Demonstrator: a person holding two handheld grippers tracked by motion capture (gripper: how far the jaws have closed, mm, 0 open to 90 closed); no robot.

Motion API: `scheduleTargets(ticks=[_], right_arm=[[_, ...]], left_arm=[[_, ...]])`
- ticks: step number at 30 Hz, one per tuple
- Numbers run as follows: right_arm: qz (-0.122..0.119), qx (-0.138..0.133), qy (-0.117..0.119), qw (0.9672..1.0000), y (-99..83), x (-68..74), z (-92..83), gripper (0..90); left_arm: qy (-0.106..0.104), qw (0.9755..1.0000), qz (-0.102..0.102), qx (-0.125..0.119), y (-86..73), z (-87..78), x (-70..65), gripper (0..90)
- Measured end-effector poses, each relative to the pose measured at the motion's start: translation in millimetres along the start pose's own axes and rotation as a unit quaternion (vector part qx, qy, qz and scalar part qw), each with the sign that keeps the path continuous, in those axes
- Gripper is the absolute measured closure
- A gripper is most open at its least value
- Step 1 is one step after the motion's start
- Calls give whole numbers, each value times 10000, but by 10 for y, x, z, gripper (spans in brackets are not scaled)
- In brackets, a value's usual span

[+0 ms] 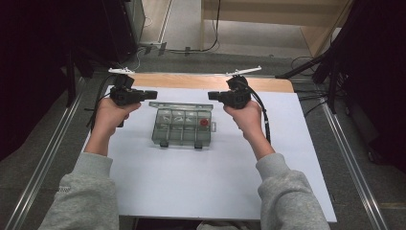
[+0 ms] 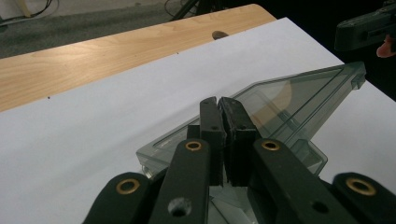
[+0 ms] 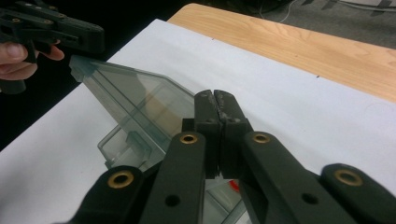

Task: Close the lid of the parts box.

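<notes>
Transparent grey plastic compartment box [image 1: 182, 126], lid raised, is judged light, rigid, slippery; best gripped by its rim. Both the left gripper [image 1: 152, 94] and the right gripper [image 1: 211, 95] are closed empty.

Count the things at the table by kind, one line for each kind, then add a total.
Tongs: 2, the left tongs and the right tongs, both shut and empty
Clear box with its lid up: 1
Red piece in the box: 1
White sheet: 1
Total: 5
</notes>
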State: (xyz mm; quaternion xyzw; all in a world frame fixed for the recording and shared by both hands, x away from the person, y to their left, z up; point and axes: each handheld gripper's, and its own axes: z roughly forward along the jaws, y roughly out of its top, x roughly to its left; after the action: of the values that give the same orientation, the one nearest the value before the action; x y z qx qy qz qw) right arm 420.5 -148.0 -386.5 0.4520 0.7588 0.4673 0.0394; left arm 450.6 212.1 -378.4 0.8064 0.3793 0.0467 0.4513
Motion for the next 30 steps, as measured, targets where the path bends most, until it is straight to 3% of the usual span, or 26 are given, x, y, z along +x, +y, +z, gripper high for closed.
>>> scheduleTargets(ticks=[30], right_arm=[[-186,34,181,9997,-312,95,-46,900]], left_arm=[[-91,9998,160,-66,-229,-85,-108,878]])
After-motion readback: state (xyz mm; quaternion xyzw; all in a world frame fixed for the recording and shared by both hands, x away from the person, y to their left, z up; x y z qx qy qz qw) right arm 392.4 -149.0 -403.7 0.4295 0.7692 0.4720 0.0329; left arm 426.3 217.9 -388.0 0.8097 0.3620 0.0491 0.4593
